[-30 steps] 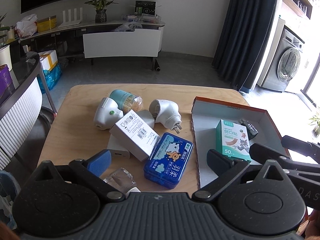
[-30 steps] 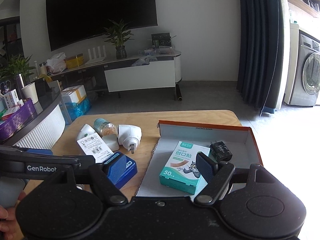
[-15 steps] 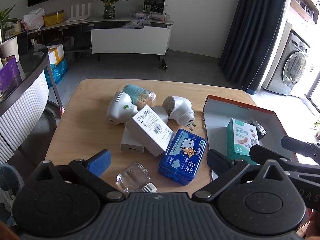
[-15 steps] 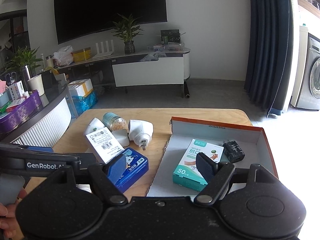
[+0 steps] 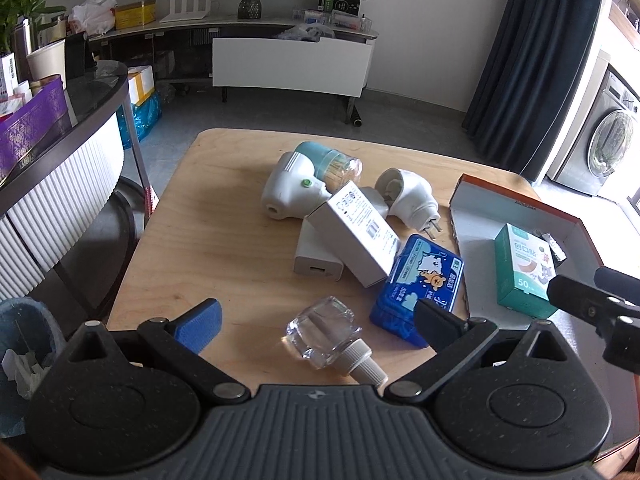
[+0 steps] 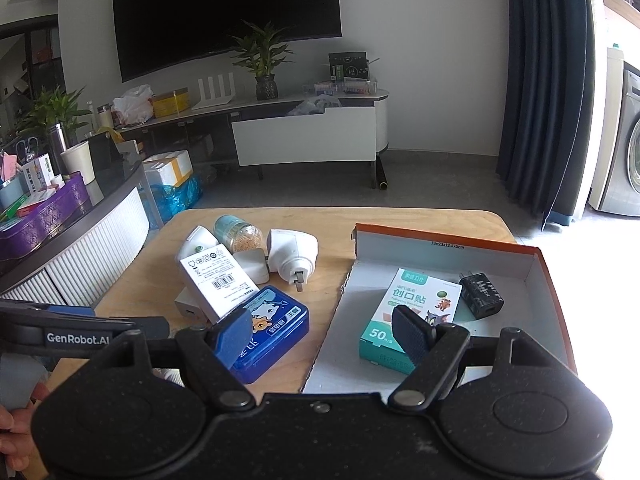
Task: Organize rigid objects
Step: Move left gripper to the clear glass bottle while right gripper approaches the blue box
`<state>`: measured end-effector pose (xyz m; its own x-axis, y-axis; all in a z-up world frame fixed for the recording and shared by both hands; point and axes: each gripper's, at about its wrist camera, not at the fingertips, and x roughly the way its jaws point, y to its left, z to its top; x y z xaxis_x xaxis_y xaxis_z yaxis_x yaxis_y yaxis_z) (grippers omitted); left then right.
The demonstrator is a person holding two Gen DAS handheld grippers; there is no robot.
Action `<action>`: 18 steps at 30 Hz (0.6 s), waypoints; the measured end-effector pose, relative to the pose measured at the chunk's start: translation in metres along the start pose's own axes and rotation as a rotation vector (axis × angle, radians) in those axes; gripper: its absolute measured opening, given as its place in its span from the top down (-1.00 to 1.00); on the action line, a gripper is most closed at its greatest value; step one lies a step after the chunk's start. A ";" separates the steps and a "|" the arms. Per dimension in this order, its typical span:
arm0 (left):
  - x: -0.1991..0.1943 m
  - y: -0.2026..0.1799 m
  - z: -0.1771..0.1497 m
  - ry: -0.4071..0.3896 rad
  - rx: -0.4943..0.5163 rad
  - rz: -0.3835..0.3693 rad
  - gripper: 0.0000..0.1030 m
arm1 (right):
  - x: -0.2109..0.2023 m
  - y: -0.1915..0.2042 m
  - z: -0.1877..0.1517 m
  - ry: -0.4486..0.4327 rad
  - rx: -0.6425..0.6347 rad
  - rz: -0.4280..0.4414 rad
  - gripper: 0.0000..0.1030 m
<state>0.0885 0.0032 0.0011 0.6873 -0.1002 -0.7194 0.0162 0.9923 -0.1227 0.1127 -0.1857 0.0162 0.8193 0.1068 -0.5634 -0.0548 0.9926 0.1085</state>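
Note:
On the wooden table point(image 5: 208, 240) lie a clear glass bottle with a white cap point(image 5: 328, 336), a blue tin point(image 5: 420, 280) point(image 6: 272, 328), a white carton point(image 5: 356, 236) point(image 6: 216, 280), a white charger block point(image 5: 316, 264), two white plug-in devices point(image 5: 292, 188) point(image 5: 412, 196) and a teal-lidded jar point(image 5: 332, 160). The orange-edged box point(image 5: 520, 204) point(image 6: 440, 240) holds a green plaster pack point(image 5: 520, 268) point(image 6: 412, 308) and a black adapter point(image 6: 480, 294). My left gripper point(image 5: 316, 320) is open above the bottle. My right gripper point(image 6: 320, 332) is open and empty between the tin and the box.
A curved counter with a purple tray point(image 5: 32, 120) stands left of the table, a bin point(image 5: 20, 344) below it. A TV bench point(image 6: 304, 136) and dark curtain point(image 6: 540, 80) lie beyond. The right gripper's fingers point(image 5: 580, 300) cross the left wrist view at right.
Both grippers have pulled back and risen from the table, so more of it shows. The glass bottle has come fully into the left wrist view. Objects have not moved.

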 end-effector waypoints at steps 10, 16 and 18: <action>0.004 0.014 -0.013 0.018 -0.009 -0.021 -1.00 | 0.005 0.000 -0.007 0.019 0.006 0.016 -0.76; 0.016 0.015 -0.028 0.047 0.012 -0.039 -1.00 | 0.007 -0.002 -0.012 0.029 0.017 0.020 -0.76; 0.018 0.014 -0.030 0.045 0.014 -0.045 -1.00 | 0.007 -0.003 -0.013 0.030 0.020 0.021 -0.76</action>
<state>0.0793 0.0126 -0.0343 0.6523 -0.1473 -0.7435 0.0564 0.9876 -0.1463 0.1116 -0.1873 0.0014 0.8005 0.1295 -0.5852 -0.0599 0.9888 0.1370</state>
